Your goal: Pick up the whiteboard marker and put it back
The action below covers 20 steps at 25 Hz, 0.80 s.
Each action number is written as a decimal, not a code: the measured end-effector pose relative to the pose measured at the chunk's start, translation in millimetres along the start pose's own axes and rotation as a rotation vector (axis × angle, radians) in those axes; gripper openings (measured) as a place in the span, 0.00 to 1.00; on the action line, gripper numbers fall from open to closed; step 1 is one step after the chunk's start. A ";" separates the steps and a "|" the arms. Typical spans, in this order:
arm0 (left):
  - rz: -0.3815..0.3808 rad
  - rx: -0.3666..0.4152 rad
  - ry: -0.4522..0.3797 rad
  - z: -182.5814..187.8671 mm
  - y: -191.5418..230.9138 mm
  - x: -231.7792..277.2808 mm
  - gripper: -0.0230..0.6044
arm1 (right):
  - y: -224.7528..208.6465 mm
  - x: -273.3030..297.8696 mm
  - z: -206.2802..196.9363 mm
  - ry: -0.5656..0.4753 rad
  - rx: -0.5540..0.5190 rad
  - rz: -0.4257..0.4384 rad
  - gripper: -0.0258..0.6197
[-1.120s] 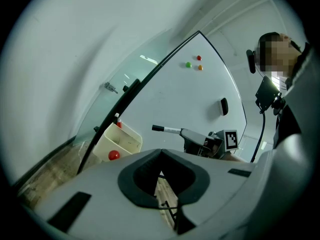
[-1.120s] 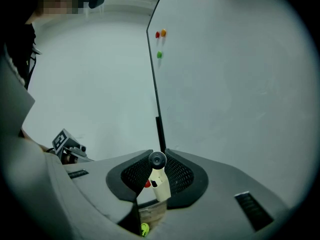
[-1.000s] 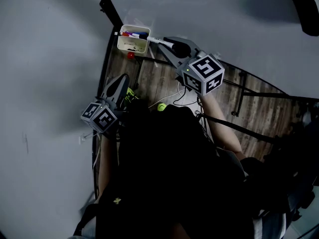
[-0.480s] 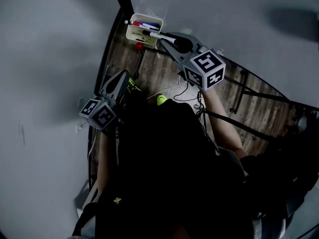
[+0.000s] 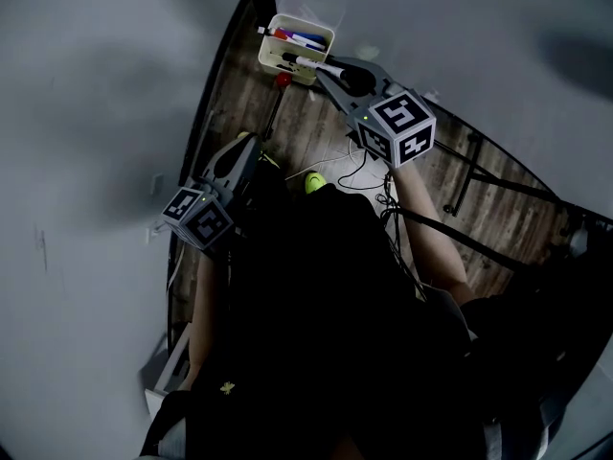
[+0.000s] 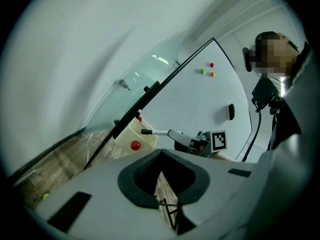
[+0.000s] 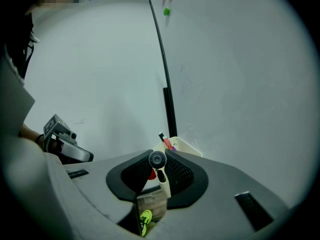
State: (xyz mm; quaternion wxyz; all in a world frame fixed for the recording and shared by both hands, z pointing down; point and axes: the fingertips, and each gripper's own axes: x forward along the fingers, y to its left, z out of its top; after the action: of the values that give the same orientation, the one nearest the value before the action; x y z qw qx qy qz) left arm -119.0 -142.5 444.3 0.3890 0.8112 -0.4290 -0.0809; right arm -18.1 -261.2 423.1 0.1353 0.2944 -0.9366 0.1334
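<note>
While the right gripper (image 5: 330,70) is clamped on the whiteboard marker (image 5: 305,62), I hold it level in front of me. The right gripper view shows both pads pressed against the marker's barrel, one on each side. From that view the marker is seen end-on, with its round dark end facing the camera.

Position of the marker:
- In the head view, its free end lies over the open top of the cream holder (image 6: 125,136).
- In the left gripper view, its dark tip stands just above the holder's near rim.
- I cannot tell whether it touches the holder.

The holder hangs at the foot of the whiteboard (image 6: 200,104), beside a black frame bar (image 7: 169,109). Other markers (image 5: 302,38), red and blue among them, lie inside it. A red round magnet (image 6: 135,145) sits on its outer wall. Three small magnets (image 6: 211,65), red, green and orange, sit high on the board.

My left gripper (image 5: 247,144) is held lower and nearer my body, well apart from the holder. Its jaw tips meet and nothing is between them.

Below both grippers is a wood-pattern floor (image 5: 316,132). A yellow-green item (image 5: 311,182) and a white cable (image 5: 350,175) lie on it.
</note>
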 end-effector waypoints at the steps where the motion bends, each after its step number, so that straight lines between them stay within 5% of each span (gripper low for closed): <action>1: 0.001 -0.005 0.004 -1.8 0.4 -1.1 0.09 | 0.0 2.7 -2.2 0.007 -0.005 -0.001 0.15; 20: 0.037 -0.031 0.043 -10.7 16.7 -22.8 0.09 | 4.5 36.6 -33.9 0.090 -0.084 -0.028 0.15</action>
State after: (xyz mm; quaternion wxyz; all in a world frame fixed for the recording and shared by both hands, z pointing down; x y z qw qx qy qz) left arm -138.8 -124.7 458.7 0.4120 0.7985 -0.4343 -0.0628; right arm -43.8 -265.3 466.0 0.1912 0.2951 -0.9302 0.1052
